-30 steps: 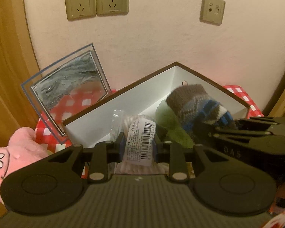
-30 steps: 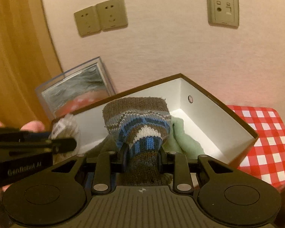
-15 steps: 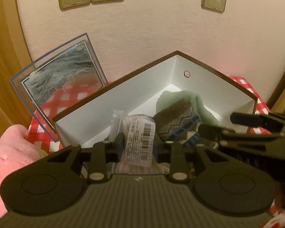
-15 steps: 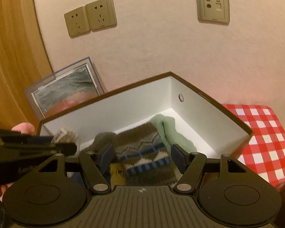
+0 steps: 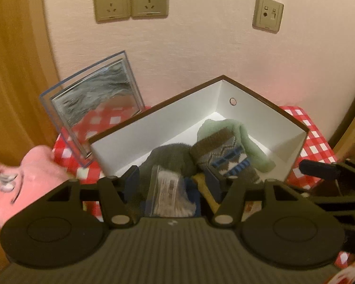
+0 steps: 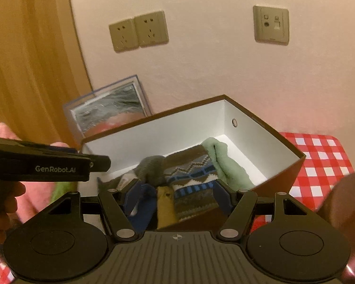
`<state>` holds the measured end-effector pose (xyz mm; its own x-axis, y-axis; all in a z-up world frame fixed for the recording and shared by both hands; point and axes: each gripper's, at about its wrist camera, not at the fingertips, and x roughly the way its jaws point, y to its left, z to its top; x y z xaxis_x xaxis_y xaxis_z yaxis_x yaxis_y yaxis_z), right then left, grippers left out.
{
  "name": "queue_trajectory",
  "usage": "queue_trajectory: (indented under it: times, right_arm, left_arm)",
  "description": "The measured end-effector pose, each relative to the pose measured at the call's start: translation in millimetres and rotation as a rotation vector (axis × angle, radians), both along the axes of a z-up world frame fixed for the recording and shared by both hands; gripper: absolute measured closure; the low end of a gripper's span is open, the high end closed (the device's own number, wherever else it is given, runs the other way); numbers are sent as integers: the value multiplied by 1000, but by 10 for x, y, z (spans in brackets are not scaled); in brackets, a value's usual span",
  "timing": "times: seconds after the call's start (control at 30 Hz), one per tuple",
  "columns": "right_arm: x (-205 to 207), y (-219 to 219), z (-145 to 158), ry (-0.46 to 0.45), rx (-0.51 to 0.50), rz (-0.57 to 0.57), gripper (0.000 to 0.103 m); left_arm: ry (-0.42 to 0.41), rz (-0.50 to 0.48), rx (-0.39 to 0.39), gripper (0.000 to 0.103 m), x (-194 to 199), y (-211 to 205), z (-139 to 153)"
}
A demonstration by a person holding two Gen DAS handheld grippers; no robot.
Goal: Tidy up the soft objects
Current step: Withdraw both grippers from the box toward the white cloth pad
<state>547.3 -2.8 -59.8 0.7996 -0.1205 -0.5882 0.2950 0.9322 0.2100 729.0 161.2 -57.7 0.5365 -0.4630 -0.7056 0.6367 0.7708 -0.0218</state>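
Patterned sock (image 6: 189, 179) lies lengthwise in box (image 6: 172, 127), cuff toward far corner

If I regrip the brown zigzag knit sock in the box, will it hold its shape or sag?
The brown zigzag-patterned knit sock probably sags: it already drapes over the other socks in the white-lined box. Thick knit suggests good grip and low weight. Pushing likely bunches it.
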Motion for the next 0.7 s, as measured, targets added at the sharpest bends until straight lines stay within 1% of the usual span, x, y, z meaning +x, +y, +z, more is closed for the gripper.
queue_trajectory:
  times: [0.1, 0.23, 0.33, 0.53, 0.7]
  right_arm:
    - [-203, 25, 69, -15, 18, 2, 36]
    - [-522, 46, 131, -21, 39, -9, 36]
    - [-767, 70, 169, -13, 49, -14, 36]
    - [-1236, 247, 120, 54, 38, -1, 36]
    - [-1535, 394, -19, 126, 65, -7, 36]
  left_arm:
    - [15, 17, -3, 44, -135, 171, 54]
    - [11, 27, 2, 44, -424, 372, 90]
    - [38, 30, -5, 44, -621, 495, 83]
    - [68, 5, -2, 44, -1063, 636, 21]
    - [109, -37, 1, 44, -1432, 678, -93]
